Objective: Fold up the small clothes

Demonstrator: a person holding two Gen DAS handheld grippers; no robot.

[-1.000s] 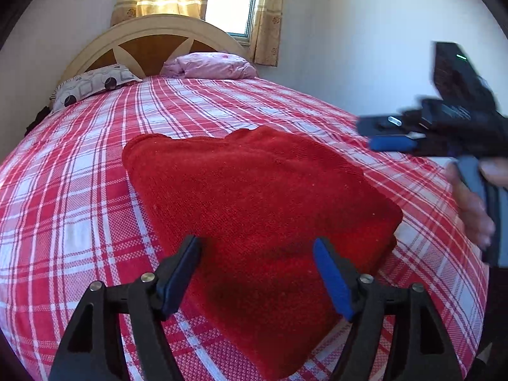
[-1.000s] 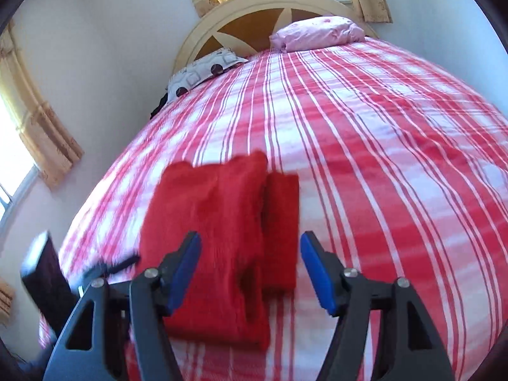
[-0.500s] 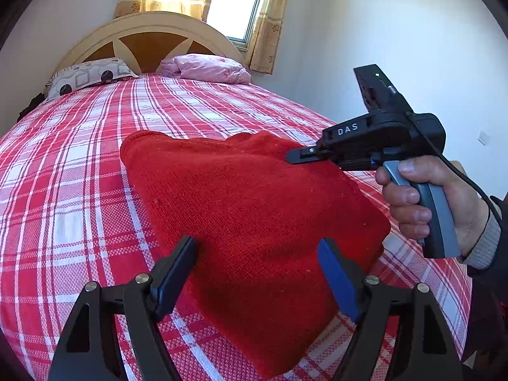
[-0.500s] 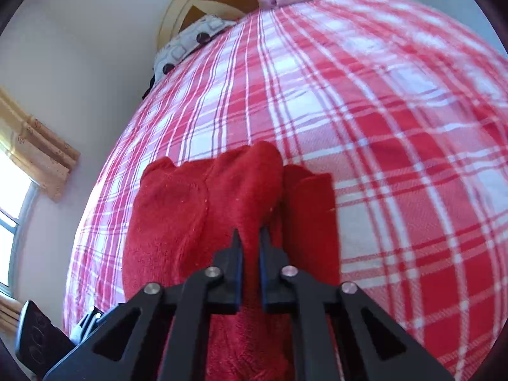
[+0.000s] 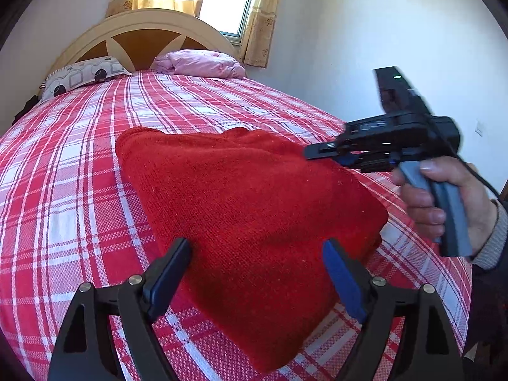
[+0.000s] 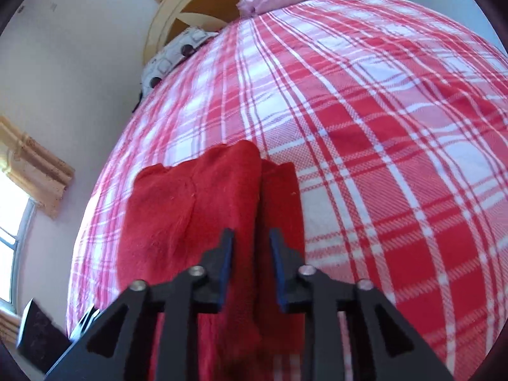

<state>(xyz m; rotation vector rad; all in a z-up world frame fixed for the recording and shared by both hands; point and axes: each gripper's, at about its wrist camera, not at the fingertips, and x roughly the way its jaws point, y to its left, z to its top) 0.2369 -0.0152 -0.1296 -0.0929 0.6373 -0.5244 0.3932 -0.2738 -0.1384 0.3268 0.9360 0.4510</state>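
A thick red knitted garment lay folded on the checked bed — soft, limp, fuzzy enough to grip well. The left hand-held gripper hovered wide, widening further, holding nothing. The right hand-held gripper was narrow, opening, astride a raised fold — whether pinching it, unclear. Best grasped at an edge.

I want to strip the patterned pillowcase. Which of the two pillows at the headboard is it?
The grey-white pillow printed with dark circles and squares, lying at the left of the headboard in the left wrist view. The other, the pink pillow, is plain and crumpled.
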